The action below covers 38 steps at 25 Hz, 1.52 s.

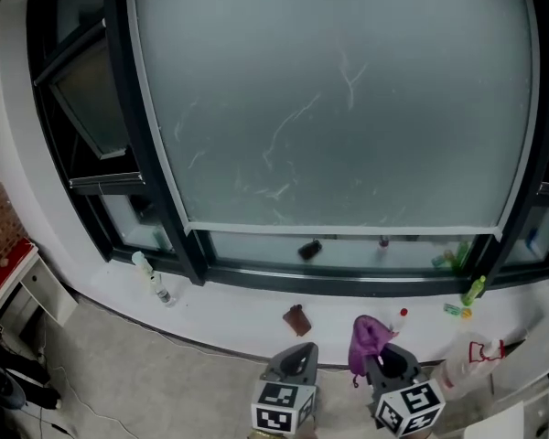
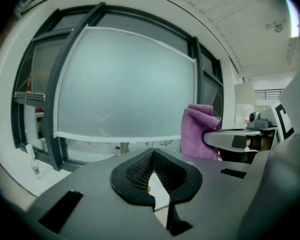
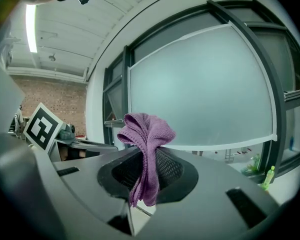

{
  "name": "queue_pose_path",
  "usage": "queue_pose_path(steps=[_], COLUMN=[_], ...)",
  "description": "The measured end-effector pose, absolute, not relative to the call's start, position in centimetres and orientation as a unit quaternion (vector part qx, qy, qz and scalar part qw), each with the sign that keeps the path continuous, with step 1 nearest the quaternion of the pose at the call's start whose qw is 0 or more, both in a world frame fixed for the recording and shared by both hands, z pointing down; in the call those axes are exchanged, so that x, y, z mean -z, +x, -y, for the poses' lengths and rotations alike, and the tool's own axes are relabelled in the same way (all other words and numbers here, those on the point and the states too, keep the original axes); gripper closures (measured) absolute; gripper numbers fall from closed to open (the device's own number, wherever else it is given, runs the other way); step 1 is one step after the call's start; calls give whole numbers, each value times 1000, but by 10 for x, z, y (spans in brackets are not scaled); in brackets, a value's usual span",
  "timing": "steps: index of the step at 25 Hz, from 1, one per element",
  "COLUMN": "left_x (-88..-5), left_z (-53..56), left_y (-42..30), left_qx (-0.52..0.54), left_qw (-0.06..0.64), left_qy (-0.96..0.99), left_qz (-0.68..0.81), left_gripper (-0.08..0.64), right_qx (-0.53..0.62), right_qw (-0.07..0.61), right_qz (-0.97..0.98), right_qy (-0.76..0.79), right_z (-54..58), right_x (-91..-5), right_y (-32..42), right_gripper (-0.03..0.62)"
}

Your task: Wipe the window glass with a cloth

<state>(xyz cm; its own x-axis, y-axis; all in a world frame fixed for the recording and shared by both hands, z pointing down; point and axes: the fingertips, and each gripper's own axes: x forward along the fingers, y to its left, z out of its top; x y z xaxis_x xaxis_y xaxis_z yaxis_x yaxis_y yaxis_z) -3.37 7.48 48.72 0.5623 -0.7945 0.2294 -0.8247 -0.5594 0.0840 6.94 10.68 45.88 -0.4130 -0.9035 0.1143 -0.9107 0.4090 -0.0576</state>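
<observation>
The purple cloth was pinched between the jaws of the right gripper. Its bunched top stood above the jaw tips and its loose ends hung down below them. In the head view this gripper was low, over the white window sill, and the cloth was apart from the frosted window glass above. The left gripper was just beside the right one, its jaws pressed together at the tips with nothing between them. On the sill lay a small brown object. A clear bottle was near the left end and a green bottle near the right end.
</observation>
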Motion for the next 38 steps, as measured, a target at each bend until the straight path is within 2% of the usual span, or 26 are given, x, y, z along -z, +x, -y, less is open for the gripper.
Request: queue_pose_path(steps=[19, 29, 38], left_x=[-461, -456, -458], left_z=[170, 247, 277], left_y=[-29, -34, -43], left_qx=[-99, -103, -102], left_qw=[75, 75, 88], left_qy=[897, 900, 894], left_qz=[425, 416, 427], left_gripper=[555, 555, 555], right_qx=[-38, 1, 94], right_qw=[20, 23, -16], right_qz=[824, 825, 827], right_qy=[565, 564, 554], right_z=[136, 230, 337], right_x=[-422, -403, -285], right_y=[68, 57, 45], right_gripper=[534, 534, 534])
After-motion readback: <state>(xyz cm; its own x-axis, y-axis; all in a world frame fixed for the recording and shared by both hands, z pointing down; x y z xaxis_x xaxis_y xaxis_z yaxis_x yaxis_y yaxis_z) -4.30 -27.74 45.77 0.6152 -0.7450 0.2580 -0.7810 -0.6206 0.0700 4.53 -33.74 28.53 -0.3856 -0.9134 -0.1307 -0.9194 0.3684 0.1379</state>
